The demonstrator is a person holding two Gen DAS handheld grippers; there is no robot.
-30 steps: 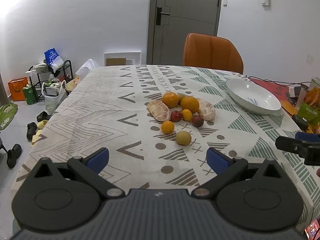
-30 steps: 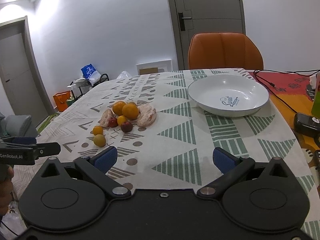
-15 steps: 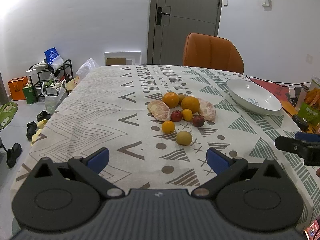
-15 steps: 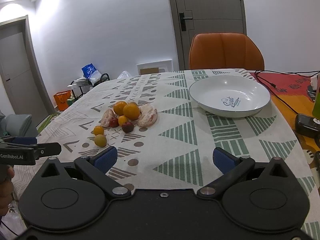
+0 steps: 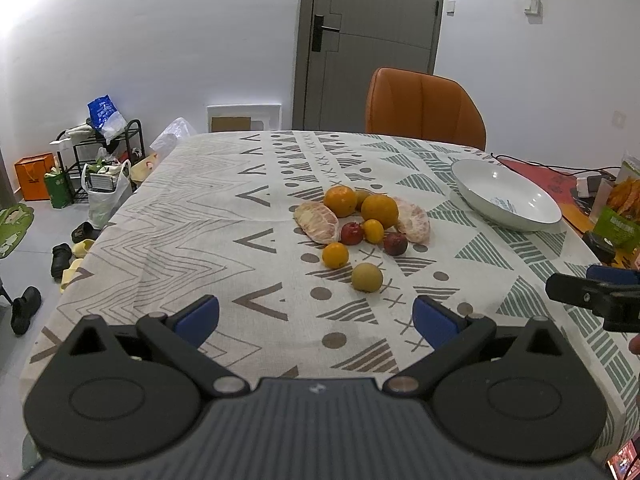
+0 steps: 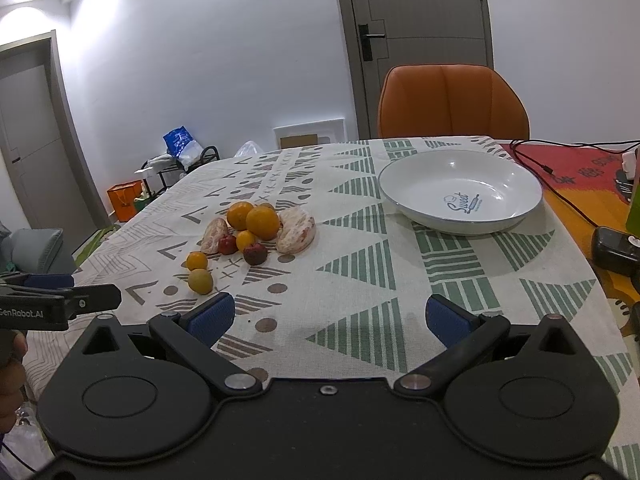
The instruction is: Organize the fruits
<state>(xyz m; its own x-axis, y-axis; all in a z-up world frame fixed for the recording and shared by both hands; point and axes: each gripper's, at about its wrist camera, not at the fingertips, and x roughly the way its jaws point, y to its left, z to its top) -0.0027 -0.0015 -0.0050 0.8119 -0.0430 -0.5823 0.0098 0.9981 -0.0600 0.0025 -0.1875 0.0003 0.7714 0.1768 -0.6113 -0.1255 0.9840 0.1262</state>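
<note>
Left gripper [image 5: 316, 316] and right gripper [image 6: 330, 314] both gape apart, holding nothing; fruit cluster [image 5: 362, 224] lies mid-surface [image 5: 200, 208]; white bowl [image 6: 460, 192] right of it; orange chair [image 6: 452, 104] behind.

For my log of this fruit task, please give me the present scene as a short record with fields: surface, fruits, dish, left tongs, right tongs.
surface: patterned tablecloth
fruits: loose cluster of oranges, small red fruits, two peeled citrus pieces; one yellow-green fruit nearest
dish: white bowl, empty, beside the fruits, apart from them
left tongs: open, holding nothing, short of the fruits
right tongs: open, holding nothing, over the cloth
</note>
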